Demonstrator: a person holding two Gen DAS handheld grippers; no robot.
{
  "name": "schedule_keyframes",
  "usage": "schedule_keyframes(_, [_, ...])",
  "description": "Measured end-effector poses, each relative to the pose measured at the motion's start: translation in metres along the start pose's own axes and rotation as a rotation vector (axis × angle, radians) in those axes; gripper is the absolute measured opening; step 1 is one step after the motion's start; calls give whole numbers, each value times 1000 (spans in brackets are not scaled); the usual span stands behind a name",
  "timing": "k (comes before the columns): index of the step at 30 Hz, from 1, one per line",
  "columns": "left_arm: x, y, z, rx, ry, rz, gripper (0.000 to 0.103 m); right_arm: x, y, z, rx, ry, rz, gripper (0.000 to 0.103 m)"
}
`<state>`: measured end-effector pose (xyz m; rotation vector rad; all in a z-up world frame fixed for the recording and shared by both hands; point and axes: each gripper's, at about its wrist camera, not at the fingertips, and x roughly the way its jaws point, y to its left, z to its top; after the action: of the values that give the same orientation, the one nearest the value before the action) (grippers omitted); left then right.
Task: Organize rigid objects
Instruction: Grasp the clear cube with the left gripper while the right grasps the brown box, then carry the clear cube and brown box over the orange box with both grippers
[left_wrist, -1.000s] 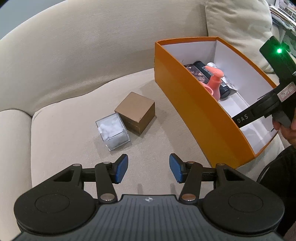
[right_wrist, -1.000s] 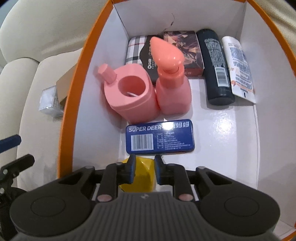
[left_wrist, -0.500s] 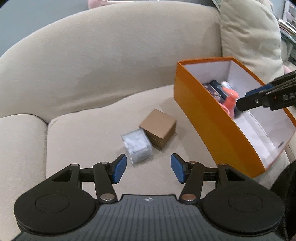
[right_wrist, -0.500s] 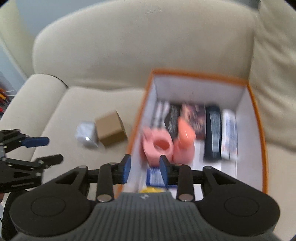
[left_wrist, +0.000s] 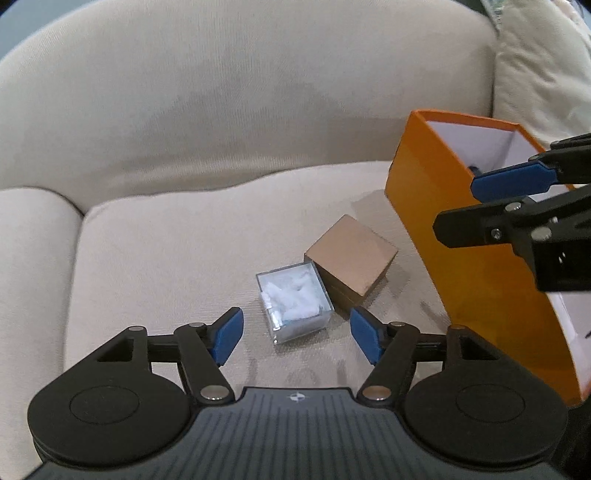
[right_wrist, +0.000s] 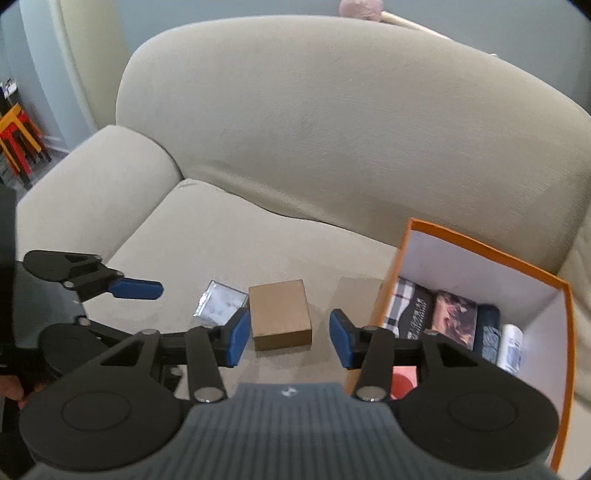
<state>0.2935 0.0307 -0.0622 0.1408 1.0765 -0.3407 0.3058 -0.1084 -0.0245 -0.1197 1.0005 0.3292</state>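
Note:
A clear plastic box (left_wrist: 293, 301) with white filling lies on the beige sofa seat, touching a brown cardboard box (left_wrist: 352, 262). My left gripper (left_wrist: 297, 339) hovers just in front of the clear box, jaws opening, nothing pressed between the pads. My right gripper (right_wrist: 289, 342) hangs above the brown box (right_wrist: 279, 314), jaws opening and empty. The orange box (right_wrist: 480, 245) at the right holds a plaid item, dark packets, a black bottle, a white tube and a pink item. Each gripper shows in the other's view: the right gripper (left_wrist: 476, 205) and the left gripper (right_wrist: 147, 308).
The sofa backrest (left_wrist: 258, 92) rises behind the seat and an armrest (right_wrist: 92, 177) bounds it on the left. A cushion (left_wrist: 543, 66) leans behind the orange box (left_wrist: 461, 258). Red and orange stools (right_wrist: 18, 140) stand on the floor far left.
My right gripper let go of a yellow object inside the orange box, rose out, swung left over the brown box and opened. My left gripper closed in on the clear box and opened wider.

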Motion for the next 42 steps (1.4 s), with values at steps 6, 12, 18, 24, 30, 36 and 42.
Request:
schedule_keyframes(6, [32,0,5,-6,26,-8,78,24,3,6,-43,40,0,51])
schedule_keyframes(12, [46,5,8,-4,31,-16,68,48,10,10,-99,79,13,51])
schedule_keyframes(18, [40,15,1,18,34,-25,62,71,16,13,-118,126,28,60])
schedule_keyframes(24, [35,34,-5,36,55,-19,62,98,19,15,-115,201,25,65])
schedule_keyframes(30, [44,41,-1,-43,71,-24,67,126,16,18,-53,268,3,69])
schedule_keyframes(36, [50,44,-5,-132,91,-30,59,136,10,18,4,295,13,64])
schedule_keyframes(42, [39,41,-4,-137,70,-34,57,123,14,13,-2,273,25,61])
